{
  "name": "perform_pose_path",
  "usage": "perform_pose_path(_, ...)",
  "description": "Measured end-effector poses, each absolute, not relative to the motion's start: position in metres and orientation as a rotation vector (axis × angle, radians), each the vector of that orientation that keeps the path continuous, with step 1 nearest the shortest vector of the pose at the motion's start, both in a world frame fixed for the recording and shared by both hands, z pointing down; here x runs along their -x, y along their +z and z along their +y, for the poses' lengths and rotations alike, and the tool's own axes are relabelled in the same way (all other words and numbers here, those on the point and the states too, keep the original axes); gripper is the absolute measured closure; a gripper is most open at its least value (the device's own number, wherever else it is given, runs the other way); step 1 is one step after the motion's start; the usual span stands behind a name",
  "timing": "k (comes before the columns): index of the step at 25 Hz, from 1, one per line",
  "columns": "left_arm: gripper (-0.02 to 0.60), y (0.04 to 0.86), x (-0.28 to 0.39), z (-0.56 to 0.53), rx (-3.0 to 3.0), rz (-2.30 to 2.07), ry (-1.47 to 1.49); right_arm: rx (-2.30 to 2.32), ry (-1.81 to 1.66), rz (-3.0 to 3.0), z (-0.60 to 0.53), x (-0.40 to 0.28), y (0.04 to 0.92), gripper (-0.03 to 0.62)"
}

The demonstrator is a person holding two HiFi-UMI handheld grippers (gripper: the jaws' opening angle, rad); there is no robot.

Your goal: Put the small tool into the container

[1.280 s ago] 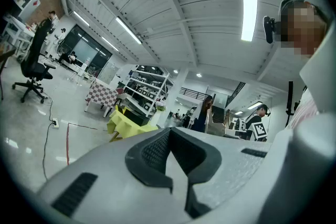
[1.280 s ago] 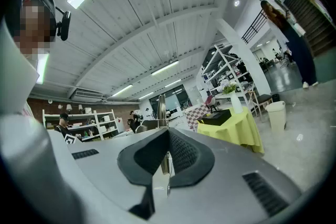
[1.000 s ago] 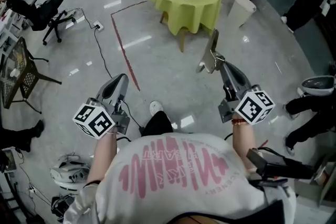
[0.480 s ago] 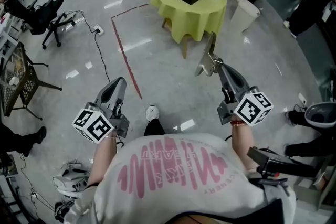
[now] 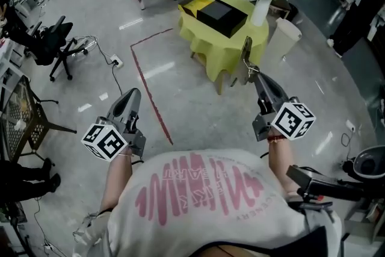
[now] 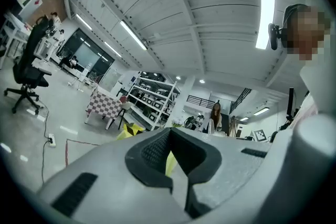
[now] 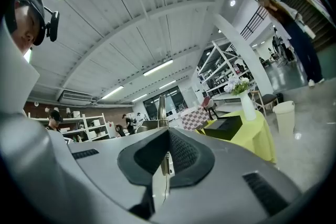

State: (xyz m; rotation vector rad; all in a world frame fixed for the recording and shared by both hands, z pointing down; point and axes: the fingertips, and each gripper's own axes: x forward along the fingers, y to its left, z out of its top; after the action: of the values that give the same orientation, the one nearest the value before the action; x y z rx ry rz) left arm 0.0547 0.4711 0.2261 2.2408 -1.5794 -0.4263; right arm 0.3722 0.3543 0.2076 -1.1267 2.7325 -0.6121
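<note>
Carrying the small metal tool toward the yellow table

My right gripper point(image 5: 253, 73) stays clamped on the small metal tool point(image 5: 245, 59), which stands upright out of the jaws. My left gripper point(image 5: 130, 95) is all but closed, with nothing between its pads. Against 0.5 s ago, the round yellow table point(image 5: 231, 48) sits lower and nearer in the head view, so the tool now overlaps its cloth edge instead of bare floor. The open black box point(image 5: 223, 11) is on the table, well apart from the tool, beside a white vase point(image 5: 259, 8).
</note>
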Motion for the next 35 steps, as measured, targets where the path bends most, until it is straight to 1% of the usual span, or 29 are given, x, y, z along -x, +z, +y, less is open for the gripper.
perform_pose_path(5,0.575,0.214,-0.018,0.419,-2.315,-1.611,-0.38,1.132,-0.573,2.706,0.306,-0.334,0.2,0.586)
perform_pose_path(10,0.575,0.218,0.006,0.391,-2.314,-1.618,-0.404,1.141,-0.591,2.702,0.276,-0.307,0.206,0.587)
perform_pose_path(17,0.575,0.236,0.044,0.367,-2.269,-1.696,-0.332,1.122,-0.612,2.767,0.24,-0.265,0.22,0.588)
perform_pose_path(27,0.575,0.246,0.054,0.353,-2.27,-1.615,-0.366,1.161,-0.719,2.772,0.219,-0.246,0.252,0.588)
perform_pose_path(35,0.575,0.272,0.039,0.332,-2.249,-1.581,-0.298,1.199,-0.784,2.799,0.215,-0.246,0.275,0.588)
